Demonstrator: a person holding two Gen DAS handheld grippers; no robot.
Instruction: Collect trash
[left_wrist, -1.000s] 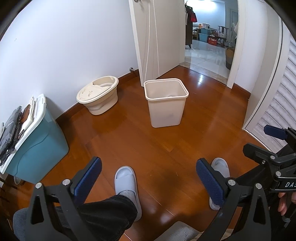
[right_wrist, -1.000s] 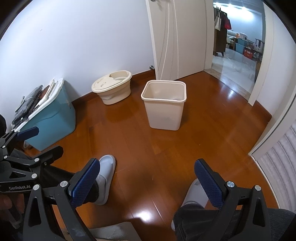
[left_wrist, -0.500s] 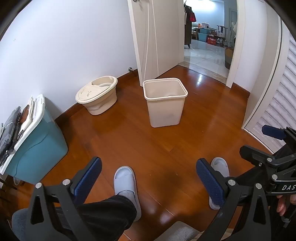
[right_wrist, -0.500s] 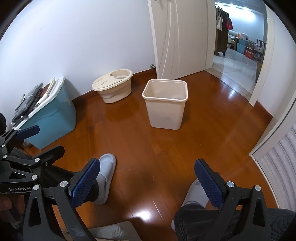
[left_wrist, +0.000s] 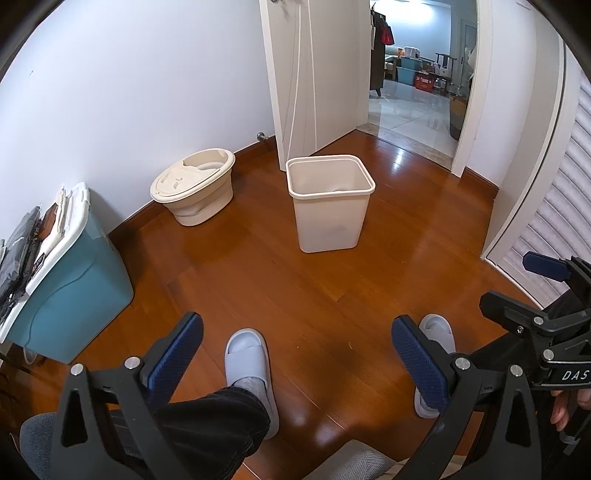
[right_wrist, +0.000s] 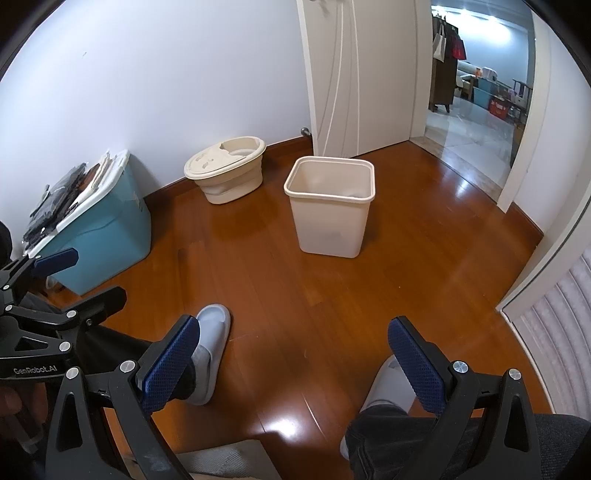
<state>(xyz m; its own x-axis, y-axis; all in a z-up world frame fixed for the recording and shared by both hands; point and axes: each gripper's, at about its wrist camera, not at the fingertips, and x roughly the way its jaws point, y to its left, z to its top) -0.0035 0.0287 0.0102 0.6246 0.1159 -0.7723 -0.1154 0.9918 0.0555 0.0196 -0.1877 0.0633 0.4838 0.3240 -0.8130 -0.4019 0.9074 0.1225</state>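
My left tool (left_wrist: 295, 354) and right tool (right_wrist: 291, 354) both gape, holding nothing. Their frames read "GenRobot.AI" and "DAS". The beige trash bin (left_wrist: 330, 206) stands on the floor ahead.

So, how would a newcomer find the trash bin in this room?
Start at the open white door. On the wood floor just before it stands the bin, alone and away from the wall. It is tall, square and open-topped, unlike the low oval lidded tub beside it.

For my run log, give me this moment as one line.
left gripper: open, empty | right gripper: open, empty | trash bin: upright on floor | trash: none visible
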